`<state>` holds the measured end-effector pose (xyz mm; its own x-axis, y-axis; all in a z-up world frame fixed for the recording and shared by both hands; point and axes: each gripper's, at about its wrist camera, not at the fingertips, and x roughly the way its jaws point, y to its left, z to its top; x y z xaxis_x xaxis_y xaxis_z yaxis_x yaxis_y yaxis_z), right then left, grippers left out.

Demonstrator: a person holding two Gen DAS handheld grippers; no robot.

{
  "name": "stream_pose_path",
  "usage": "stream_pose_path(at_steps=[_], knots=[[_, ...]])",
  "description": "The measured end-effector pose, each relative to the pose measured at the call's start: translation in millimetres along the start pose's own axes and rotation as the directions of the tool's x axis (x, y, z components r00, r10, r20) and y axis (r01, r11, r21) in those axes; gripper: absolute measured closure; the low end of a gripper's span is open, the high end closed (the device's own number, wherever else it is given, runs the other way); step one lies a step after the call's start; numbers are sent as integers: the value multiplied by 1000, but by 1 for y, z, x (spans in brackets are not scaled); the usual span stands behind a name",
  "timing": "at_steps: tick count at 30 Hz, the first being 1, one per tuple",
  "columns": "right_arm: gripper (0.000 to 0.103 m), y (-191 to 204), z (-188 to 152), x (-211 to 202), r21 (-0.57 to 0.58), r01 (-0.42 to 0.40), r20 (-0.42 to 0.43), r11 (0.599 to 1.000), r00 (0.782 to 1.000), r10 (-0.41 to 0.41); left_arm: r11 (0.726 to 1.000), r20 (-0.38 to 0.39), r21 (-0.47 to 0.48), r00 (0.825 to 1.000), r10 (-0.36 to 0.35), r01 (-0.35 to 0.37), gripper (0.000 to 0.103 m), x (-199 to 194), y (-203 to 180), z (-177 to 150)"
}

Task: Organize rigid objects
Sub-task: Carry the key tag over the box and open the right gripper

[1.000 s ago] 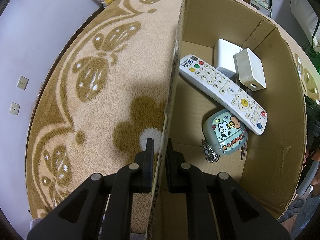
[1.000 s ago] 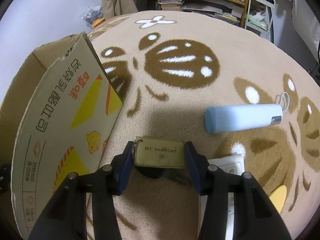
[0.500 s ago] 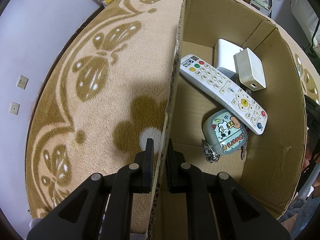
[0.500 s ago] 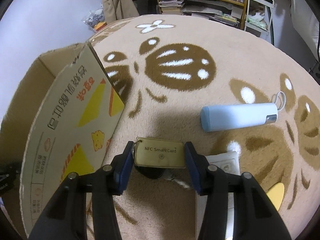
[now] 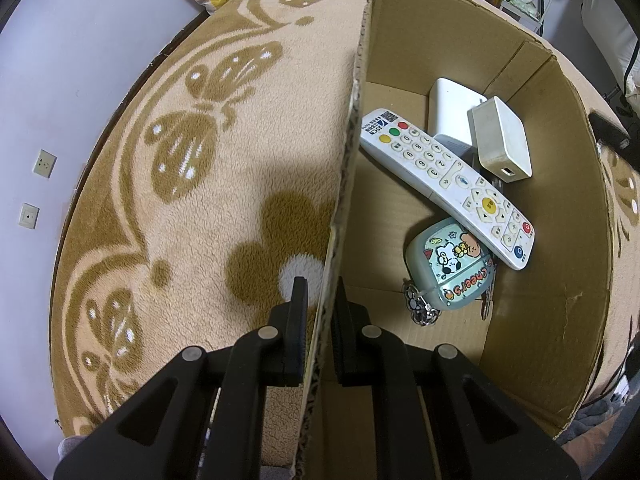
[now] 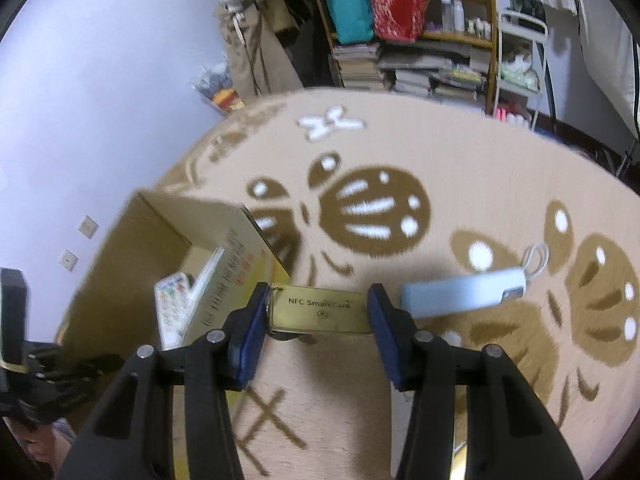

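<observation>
While the left gripper (image 5: 319, 304) was clamped on the box (image 5: 556, 216) wall w/ the remote (image 5: 444, 176) inside, the right gripper (image 6: 318, 312) pinched a gold card (image 6: 318, 314) above the rug (image 6: 460, 168).

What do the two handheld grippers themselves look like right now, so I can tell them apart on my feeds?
Both are black, angular linkage frames with silver pivot rivets. The left gripper has plain black fingers. The right gripper carries blue pads on its inner faces. No cables or markings show.
</observation>
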<state>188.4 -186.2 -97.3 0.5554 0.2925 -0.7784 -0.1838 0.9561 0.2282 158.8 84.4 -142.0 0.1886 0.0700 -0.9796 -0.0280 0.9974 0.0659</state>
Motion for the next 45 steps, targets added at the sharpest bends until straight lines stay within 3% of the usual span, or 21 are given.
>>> stream_pose_path(at_steps=[9,18,30,33,42,45], knots=[[50,41,30,-36,-64,-87,112,994,989,94,1000,0,0,1000,0,0,92,0,0,0],[50,86,28,-31,-139,-170,84,976,980,182,1000,0,0,1000,-1,1,92,0,0,0],[50,99,-10,21,-183,-117,-78,976,991,105,1000,-2,-5,1000,-7,7,92,0,-2,-1],[50,99,-14,26,-193,-79,-80,978,995,64,1000,-2,-6,1000,-12,12,92,0,-2,-2],[49,98,-13,20,-191,-65,-54,979,997,55,1000,-2,-7,1000,-13,13,92,-2,-4,-3],[41,95,-11,15,-172,-60,-39,983,998,54,1000,-2,-8,1000,-14,14,92,-2,-3,-3]])
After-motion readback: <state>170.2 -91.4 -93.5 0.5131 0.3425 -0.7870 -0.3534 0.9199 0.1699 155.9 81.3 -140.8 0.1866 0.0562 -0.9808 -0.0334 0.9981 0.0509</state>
